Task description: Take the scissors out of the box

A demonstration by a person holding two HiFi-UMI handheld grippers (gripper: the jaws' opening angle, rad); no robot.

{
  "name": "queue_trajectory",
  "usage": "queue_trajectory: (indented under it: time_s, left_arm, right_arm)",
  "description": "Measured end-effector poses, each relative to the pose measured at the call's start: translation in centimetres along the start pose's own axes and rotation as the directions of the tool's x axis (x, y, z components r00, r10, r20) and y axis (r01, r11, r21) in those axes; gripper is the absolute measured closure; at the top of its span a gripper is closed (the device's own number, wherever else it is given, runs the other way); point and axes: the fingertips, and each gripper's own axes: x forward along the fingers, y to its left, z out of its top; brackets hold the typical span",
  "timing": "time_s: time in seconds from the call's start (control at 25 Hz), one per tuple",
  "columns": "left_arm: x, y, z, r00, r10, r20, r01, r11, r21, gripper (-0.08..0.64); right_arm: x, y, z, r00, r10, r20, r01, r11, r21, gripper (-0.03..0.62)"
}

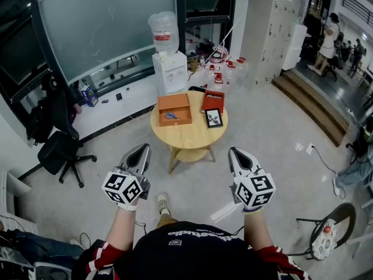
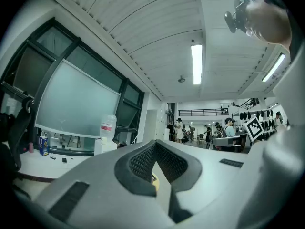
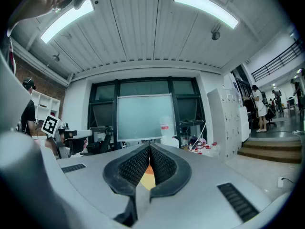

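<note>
Left hand-held gripper (image 1: 141,150) and right hand-held gripper (image 1: 235,152) hover low in frame, jaws closed, empty. Scissors (image 1: 171,116) lie inside the box (image 1: 182,102) on the counter (image 1: 189,136), mid-frame.

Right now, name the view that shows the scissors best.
Head view: the scissors lie in the open orange box on the round table. Both gripper views show only a coloured sliver between their jaws, no scissors.
</note>
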Motion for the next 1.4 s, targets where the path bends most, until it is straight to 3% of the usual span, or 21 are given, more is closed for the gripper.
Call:
queue_trajectory:
  time_s: [0.84, 1.4]
  left_arm:
    - [-1.6, 0.5, 0.1, 1.0, 0.005, 0.001, -0.005, 1.0, -0.016, 0.543]
    - [-1.9, 0.8, 0.5, 1.0, 0.007, -0.009, -0.007, 1.0, -0.008, 0.543]
  right_arm:
    - [-0.5, 1.6, -0.1, 1.0, -0.003, 0.004, 0.003, 1.0, -0.004, 0.566]
    - [0.1, 3.0, 0.7, 0.997, 0.07, 0.034, -0.071, 0.997, 0.043, 0.566]
